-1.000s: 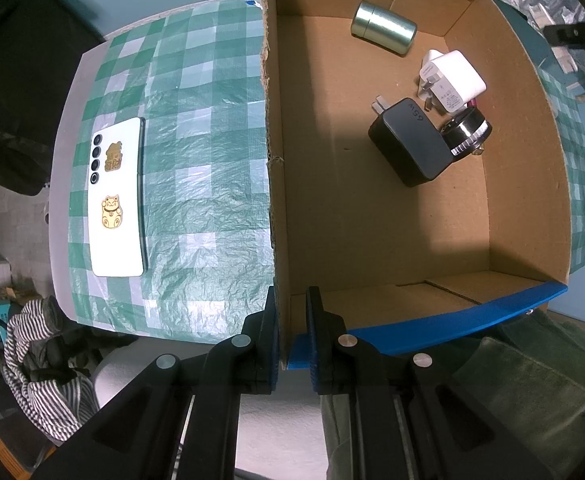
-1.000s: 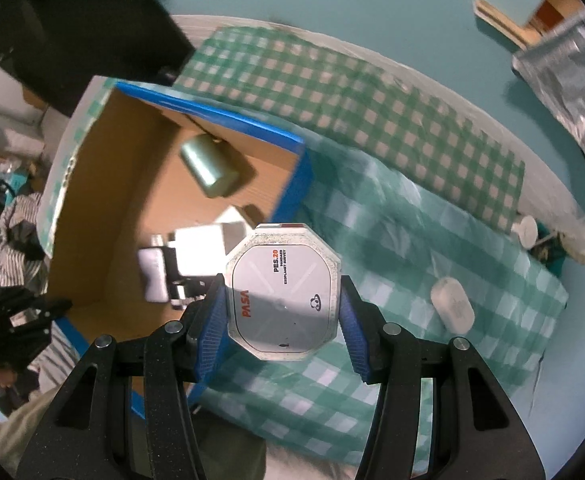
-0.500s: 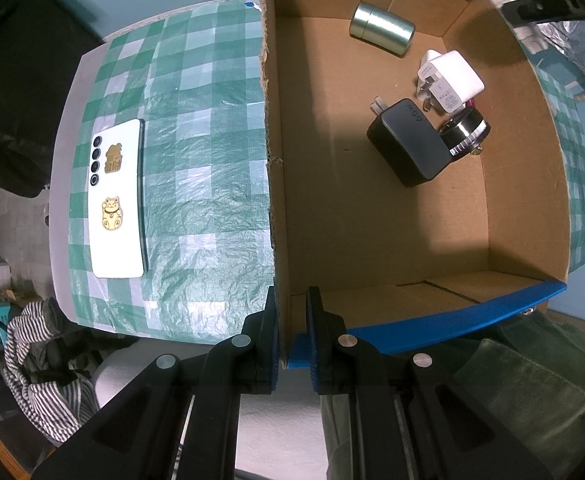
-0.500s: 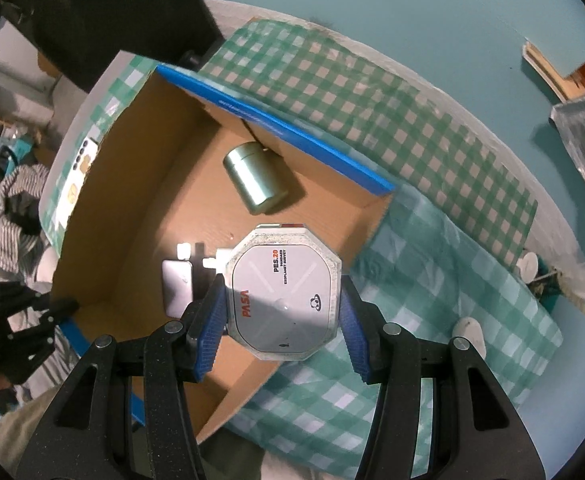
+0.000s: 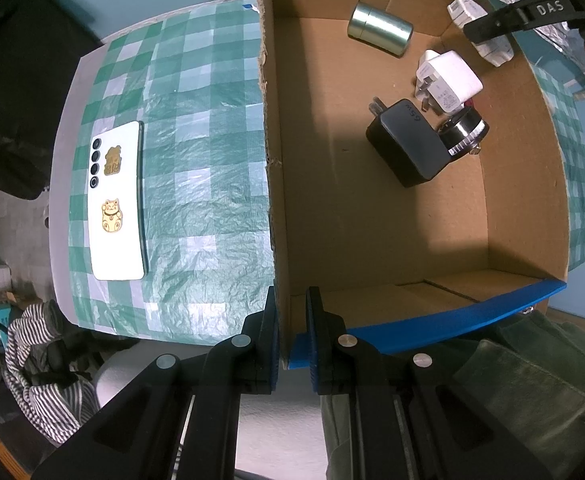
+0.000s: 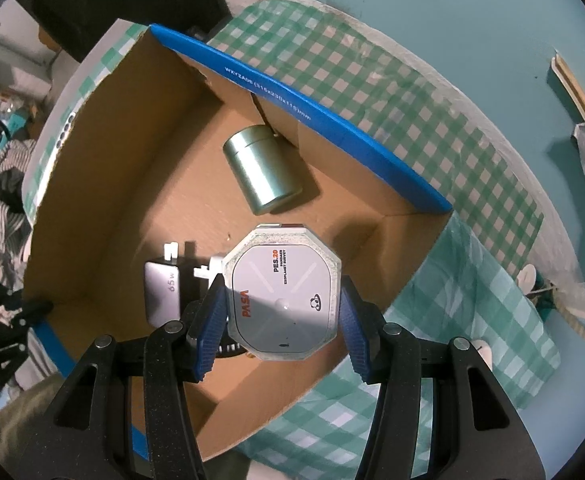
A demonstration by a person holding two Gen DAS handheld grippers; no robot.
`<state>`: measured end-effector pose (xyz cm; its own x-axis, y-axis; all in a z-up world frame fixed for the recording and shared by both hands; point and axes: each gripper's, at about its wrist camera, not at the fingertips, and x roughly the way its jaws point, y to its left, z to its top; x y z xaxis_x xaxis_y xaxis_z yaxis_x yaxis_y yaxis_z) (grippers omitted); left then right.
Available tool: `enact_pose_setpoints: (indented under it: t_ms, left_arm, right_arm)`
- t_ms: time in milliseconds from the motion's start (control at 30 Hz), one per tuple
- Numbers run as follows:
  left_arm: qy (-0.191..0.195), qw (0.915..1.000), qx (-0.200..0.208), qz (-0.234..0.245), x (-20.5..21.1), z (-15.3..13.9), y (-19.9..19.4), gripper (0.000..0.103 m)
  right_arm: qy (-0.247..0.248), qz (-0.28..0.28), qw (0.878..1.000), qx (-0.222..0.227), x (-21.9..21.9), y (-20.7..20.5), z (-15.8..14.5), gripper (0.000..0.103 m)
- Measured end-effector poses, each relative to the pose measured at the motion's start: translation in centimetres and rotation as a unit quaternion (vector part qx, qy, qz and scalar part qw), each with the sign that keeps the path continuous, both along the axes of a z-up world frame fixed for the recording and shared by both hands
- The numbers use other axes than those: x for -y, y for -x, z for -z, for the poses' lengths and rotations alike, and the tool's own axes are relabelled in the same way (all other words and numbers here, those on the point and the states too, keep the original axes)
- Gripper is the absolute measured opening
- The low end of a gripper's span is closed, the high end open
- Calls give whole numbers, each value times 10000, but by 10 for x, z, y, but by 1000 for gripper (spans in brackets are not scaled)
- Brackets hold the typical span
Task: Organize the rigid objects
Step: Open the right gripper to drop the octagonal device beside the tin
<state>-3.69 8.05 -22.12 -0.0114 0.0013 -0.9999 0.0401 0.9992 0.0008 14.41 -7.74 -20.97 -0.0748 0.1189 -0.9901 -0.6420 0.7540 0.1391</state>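
Dim cool light, hard shadows inside the cardboard box, heavy fisheye bending, dark corners, sharp focus

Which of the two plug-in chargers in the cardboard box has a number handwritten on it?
The black charger, marked "65w" on its top face. The white charger beside it carries only small printed text.

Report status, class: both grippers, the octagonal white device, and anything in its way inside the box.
Left gripper shut on cardboard box wall. Right gripper shut on octagonal white device, over box. Below it: black charger, white plug; metal tin alongside.
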Motion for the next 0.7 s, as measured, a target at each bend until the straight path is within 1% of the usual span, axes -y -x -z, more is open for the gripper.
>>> enact_pose_setpoints:
  t_ms: [133, 233, 367, 433, 467, 500, 533, 700]
  left_arm:
    - [4, 10000, 3, 5, 0, 0, 0, 11]
    - [-2, 10000, -2, 16, -1, 0, -2, 12]
    - [9, 10000, 4, 21, -1, 0, -3, 11]
    - [3, 10000, -7, 24, -1, 0, -3, 11]
    - [4, 10000, -8, 21, -1, 0, -3, 12]
    - [6, 10000, -4, 20, -1, 0, -3, 11]
    - [9, 10000, -5, 22, -2, 0, -3, 11]
    - [14, 10000, -12, 35, -1, 0, -2, 11]
  right_arm:
    - [80, -153, 9999, -2, -4, 1, 3, 53]
    - [132, -203, 9997, 94, -5, 4, 3, 53]
    - [83, -210, 9996, 158, -3, 7, 3, 54]
    - [-28, -196, 9996, 208, -2, 9, -1, 55]
    - [-69, -175, 9995, 238, -1, 9, -4, 57]
    - [-93, -160, 9995, 262, 0, 9, -6, 62]
    - [-117, -151, 9994, 304, 0, 9, -9, 64]
    - [-264, -85, 9989, 388, 4, 7, -23, 64]
